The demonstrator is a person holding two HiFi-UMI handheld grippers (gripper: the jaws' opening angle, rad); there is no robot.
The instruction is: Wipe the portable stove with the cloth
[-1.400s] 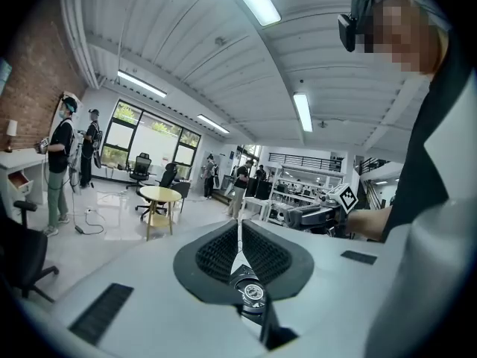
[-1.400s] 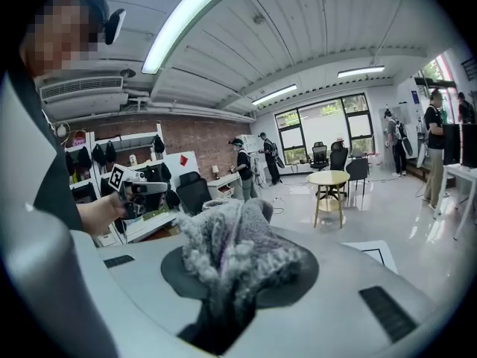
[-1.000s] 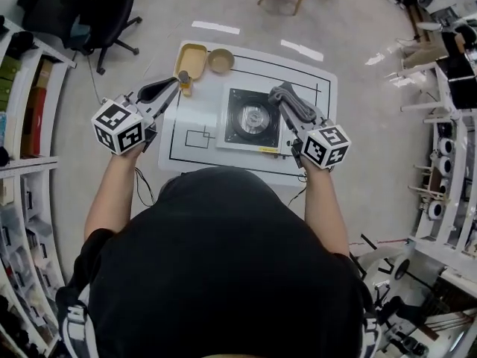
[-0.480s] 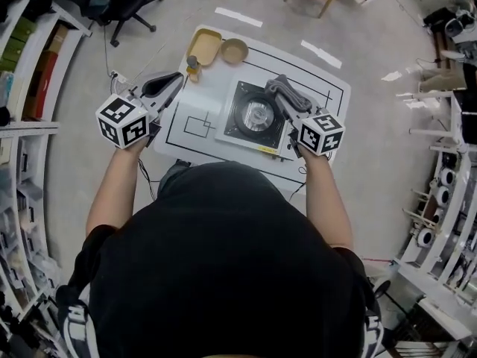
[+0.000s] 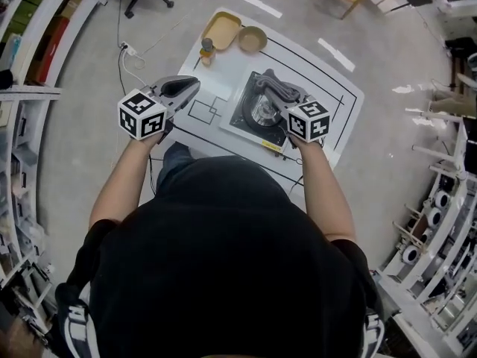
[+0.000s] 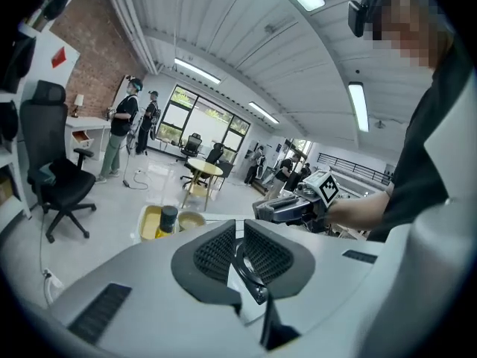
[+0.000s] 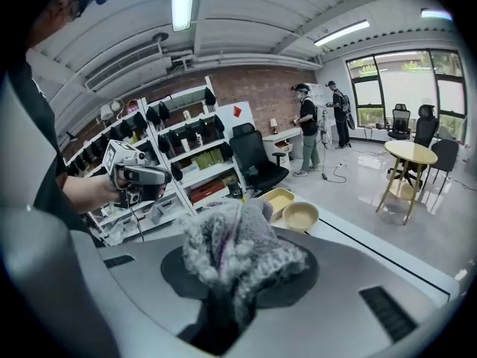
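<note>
The portable stove (image 5: pixel 250 119) is black with a round burner and sits on the white marked table (image 5: pixel 216 129). My right gripper (image 5: pixel 283 97) is shut on a grey fluffy cloth (image 5: pixel 270 86) that hangs over the stove's far part. In the right gripper view the cloth (image 7: pixel 235 248) bulges out between the jaws and hides the stove. My left gripper (image 5: pixel 192 85) hovers over the table's left side, beside the stove, shut and with nothing in it. In the left gripper view the ribbed pads (image 6: pixel 216 250) stand together, and the right gripper (image 6: pixel 298 206) shows beyond them.
A yellow tray (image 5: pixel 221 30), a tan bowl (image 5: pixel 253 39) and a small dark-capped bottle (image 5: pixel 206 49) stand at the table's far left corner. Shelving (image 5: pixel 30 43) lines the left, an office chair (image 7: pixel 257 159) stands near it, and people stand far back (image 6: pixel 123 129).
Both grippers have come down toward the table. The cloth has moved from the stove's right edge to over its far part. The left gripper has drawn back from the bottle.
</note>
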